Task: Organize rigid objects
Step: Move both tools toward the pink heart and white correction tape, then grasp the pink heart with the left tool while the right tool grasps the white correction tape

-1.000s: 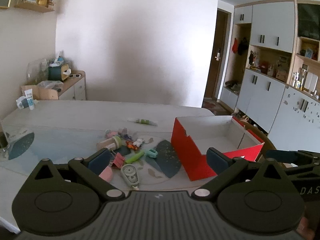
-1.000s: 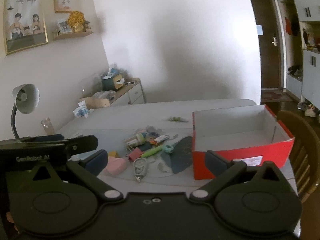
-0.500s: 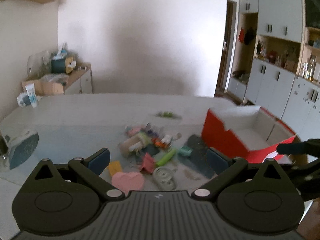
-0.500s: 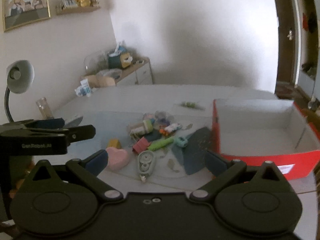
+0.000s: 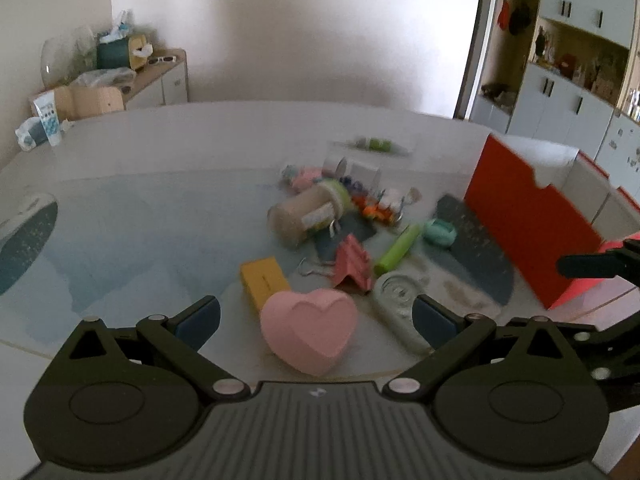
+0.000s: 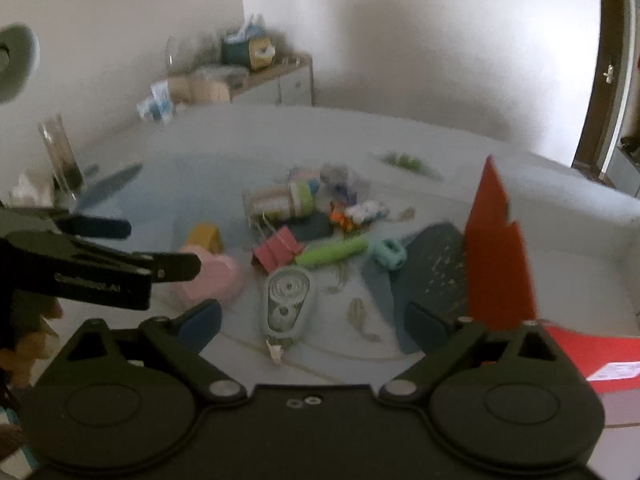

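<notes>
Left wrist view: left gripper (image 5: 316,318) spread wide around pink heart box (image 5: 308,330) at table (image 5: 160,152) edge; right gripper (image 6: 314,320) likewise spread, above correction tape (image 6: 286,300). Risk: heart nudged off the edge if closed off-centre.

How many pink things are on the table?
3 that I can see: the pink heart nearest the left claw, the pink binder clip just behind it, and something pink behind the lying bottle. The blurry pile may hide more.

The bench (image 5: 168,168) lies open on the left. On the right, the red box (image 5: 524,216) walls off passage. The clutter (image 5: 344,216) crowds the middle.
</notes>
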